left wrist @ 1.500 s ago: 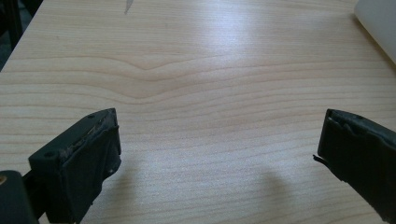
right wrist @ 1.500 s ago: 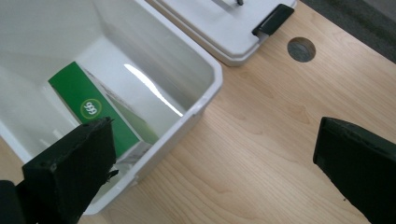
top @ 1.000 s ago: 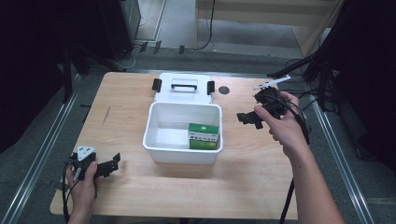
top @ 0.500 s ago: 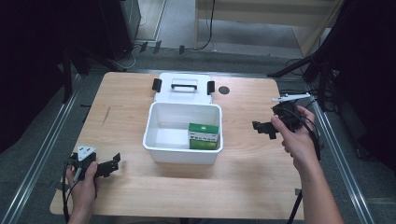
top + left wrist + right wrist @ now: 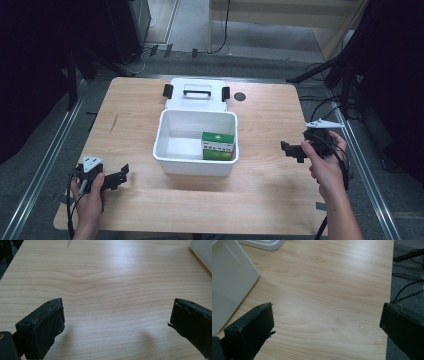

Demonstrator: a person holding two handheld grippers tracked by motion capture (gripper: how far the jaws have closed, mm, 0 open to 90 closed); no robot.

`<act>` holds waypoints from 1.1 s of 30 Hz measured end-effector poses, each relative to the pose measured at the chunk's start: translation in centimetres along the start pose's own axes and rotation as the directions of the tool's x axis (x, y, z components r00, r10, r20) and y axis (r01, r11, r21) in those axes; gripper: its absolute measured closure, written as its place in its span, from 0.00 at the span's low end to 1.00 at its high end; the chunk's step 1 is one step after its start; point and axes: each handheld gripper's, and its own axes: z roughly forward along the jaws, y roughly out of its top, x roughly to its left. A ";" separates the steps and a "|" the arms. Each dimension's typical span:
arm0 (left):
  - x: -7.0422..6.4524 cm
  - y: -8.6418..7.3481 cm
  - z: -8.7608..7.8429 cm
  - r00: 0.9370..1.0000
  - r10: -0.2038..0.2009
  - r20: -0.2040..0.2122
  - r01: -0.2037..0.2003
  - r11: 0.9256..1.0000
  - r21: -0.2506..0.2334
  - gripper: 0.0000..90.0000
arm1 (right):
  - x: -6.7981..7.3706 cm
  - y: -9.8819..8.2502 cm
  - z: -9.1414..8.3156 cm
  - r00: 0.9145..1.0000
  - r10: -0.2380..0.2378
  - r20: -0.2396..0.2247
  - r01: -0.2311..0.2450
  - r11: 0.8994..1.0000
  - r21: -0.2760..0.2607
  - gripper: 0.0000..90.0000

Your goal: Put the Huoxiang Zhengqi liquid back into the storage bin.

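Right hand-held gripper [image 5: 292, 148] has pulled back from over white bin [image 5: 196, 141] to table [image 5: 265, 190] edge, jaws wide, empty. Green box [image 5: 217, 145] sits inside bin. Left hand-held gripper [image 5: 117, 176] unmoved, wide. I judge placement done; lid [image 5: 196, 94] next.

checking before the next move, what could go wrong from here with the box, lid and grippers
1. The white plastic lid lies flat right behind the white plastic box; a reach for it could nudge the box.
2. The green carton stands in the box's right front corner, so lifting the box may tip it.
3. The right hand-held gripper, open, sits near the wooden table edge, where its cable could snag.
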 end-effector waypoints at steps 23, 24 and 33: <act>0.0 0.0 0.0 1.000 0.000 -0.002 0.000 1.000 -0.001 0.00 | -2.7 -9.7 -0.6 0.994 0.097 0.043 -0.091 0.988 -0.123 0.00; 0.0 0.0 0.0 1.000 0.001 -0.003 -0.001 1.000 -0.001 0.00 | -2.7 -10.1 -0.6 0.994 0.098 0.050 -0.091 0.988 -0.125 0.00; 0.0 0.0 0.0 1.000 -0.002 -0.002 0.002 1.000 -0.002 0.00 | -3.5 -13.1 -1.2 0.986 0.157 0.053 -0.146 0.975 -0.169 0.00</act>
